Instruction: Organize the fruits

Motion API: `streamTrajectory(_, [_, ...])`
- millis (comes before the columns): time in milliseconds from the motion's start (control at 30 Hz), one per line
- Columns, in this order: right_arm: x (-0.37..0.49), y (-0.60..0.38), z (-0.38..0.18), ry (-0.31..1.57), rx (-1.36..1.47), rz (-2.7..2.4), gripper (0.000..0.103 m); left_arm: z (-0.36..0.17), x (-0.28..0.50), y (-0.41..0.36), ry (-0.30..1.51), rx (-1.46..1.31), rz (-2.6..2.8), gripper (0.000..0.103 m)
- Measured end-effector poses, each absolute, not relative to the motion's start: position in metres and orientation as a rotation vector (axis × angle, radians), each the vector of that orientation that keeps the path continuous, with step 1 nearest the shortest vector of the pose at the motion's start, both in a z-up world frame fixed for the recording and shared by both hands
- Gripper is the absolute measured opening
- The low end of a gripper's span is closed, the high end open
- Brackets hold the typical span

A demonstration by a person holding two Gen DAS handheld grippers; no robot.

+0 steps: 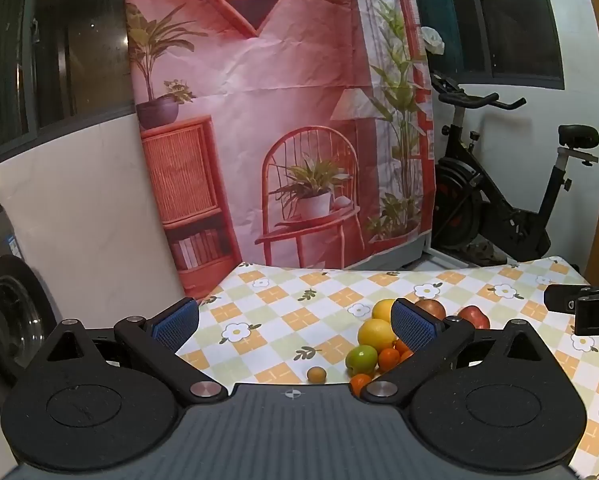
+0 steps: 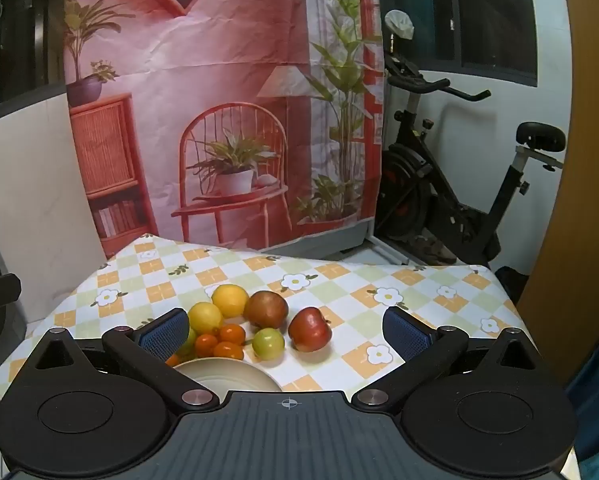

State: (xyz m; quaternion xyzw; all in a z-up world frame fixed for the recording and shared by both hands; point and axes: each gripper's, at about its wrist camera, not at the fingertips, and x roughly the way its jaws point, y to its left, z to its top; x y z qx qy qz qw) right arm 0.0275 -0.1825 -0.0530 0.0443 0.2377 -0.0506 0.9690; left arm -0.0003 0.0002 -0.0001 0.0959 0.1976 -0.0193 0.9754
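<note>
A pile of fruit lies on the checked tablecloth (image 2: 379, 280): two yellow citrus (image 2: 230, 300), a brownish-red apple (image 2: 266, 309), a red apple (image 2: 310, 329), a green apple (image 2: 268, 343) and several small oranges (image 2: 220, 340). A cream bowl (image 2: 227, 374) sits just in front of them. My right gripper (image 2: 285, 332) is open and empty above the bowl. My left gripper (image 1: 295, 324) is open and empty to the left of the pile; there I see a yellow citrus (image 1: 376, 334), a green apple (image 1: 361, 359) and a lone small brown fruit (image 1: 316, 374).
A printed pink backdrop (image 2: 219, 100) hangs behind the table. An exercise bike (image 2: 451, 184) stands at the back right. A washing machine (image 1: 3, 312) is at the far left. The right gripper's body (image 1: 587, 308) shows at the left view's right edge.
</note>
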Motion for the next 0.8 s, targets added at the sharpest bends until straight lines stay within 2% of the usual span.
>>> streamTrajectory(800, [0.0296, -0.1875, -0.0522, 0.486, 0.094, -0.103, 0.103, 0.0002, -0.0009, -0.0009, 0.405, 0.178, -0.021, 0.103])
